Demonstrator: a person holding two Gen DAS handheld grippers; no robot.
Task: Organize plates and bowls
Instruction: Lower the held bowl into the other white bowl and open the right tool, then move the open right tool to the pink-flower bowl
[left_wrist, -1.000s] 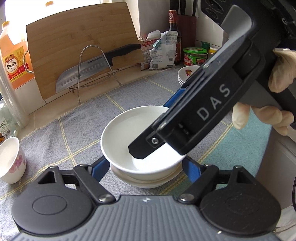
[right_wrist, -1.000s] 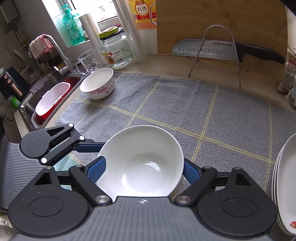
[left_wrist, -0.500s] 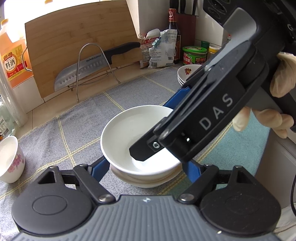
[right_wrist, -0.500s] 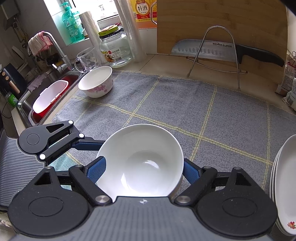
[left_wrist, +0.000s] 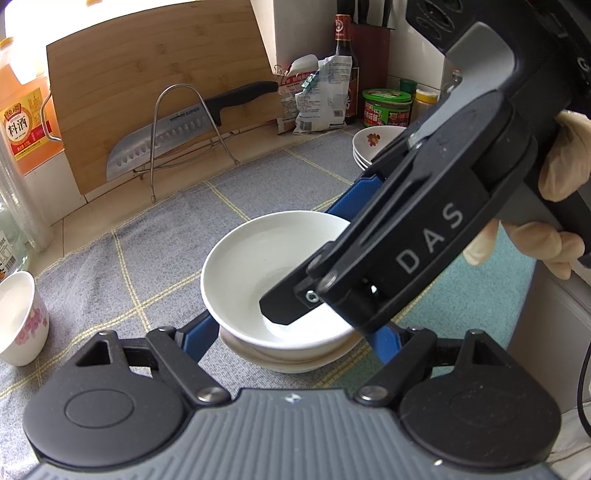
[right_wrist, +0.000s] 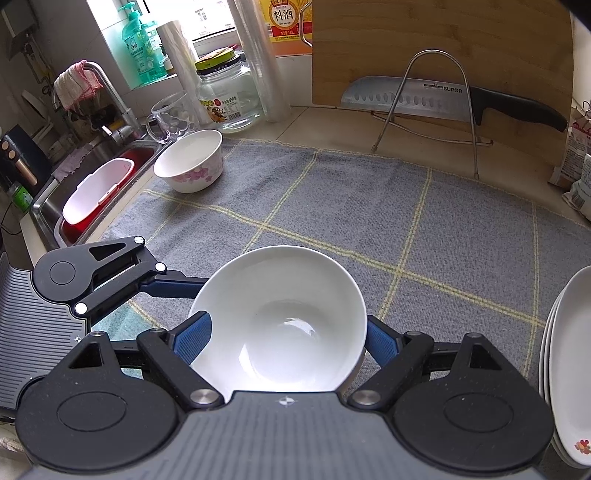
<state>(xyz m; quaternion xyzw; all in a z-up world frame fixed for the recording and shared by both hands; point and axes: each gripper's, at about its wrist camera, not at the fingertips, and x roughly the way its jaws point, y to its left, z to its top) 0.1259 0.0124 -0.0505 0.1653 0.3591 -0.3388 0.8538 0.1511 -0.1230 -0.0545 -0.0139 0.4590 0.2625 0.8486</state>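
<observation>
- White bowl (right_wrist: 277, 317): plain glazed ware, sitting nested on a second white bowl (left_wrist: 291, 360) on the grey checked cloth (right_wrist: 369, 206) near the front edge of the counter. I judge it stiff, fairly light, slick-surfaced and liable to chip if knocked.
- My right tongs (right_wrist: 284, 341): the blue pads (right_wrist: 192, 338) flank the upper bowl's wall on both sides, right at it. They seem closed on the bowl, though from these views I cannot be sure how firmly.
- My left tongs (left_wrist: 291, 332): spread wide around the stack. One blue pad (left_wrist: 201, 334) lies just beside the lower bowl; the other is mostly hidden behind the right tool. No grip that I can see.
- Where to hold: across the wall just under the rim, opposite sides, pads square to the curve. Glaze on a sloping wall may let the bowl slide downward, so I judge a level, steady squeeze is needed.
- Flowered bowl (right_wrist: 190, 162): stands alone at the far left of the cloth near the sink (right_wrist: 48, 206), well apart from the stack. Same brittle ware by the look; deeper, straighter sides.
- Stack of plates (right_wrist: 569, 362): at the right of the cloth, flower print at the rim. I judge it heavier as a pile and awkward to pinch; best taken by the edge, one at a time.
- Knife (right_wrist: 443, 99): on a wire stand (right_wrist: 436, 103) against the cutting board (right_wrist: 443, 44), out of the working area.
</observation>
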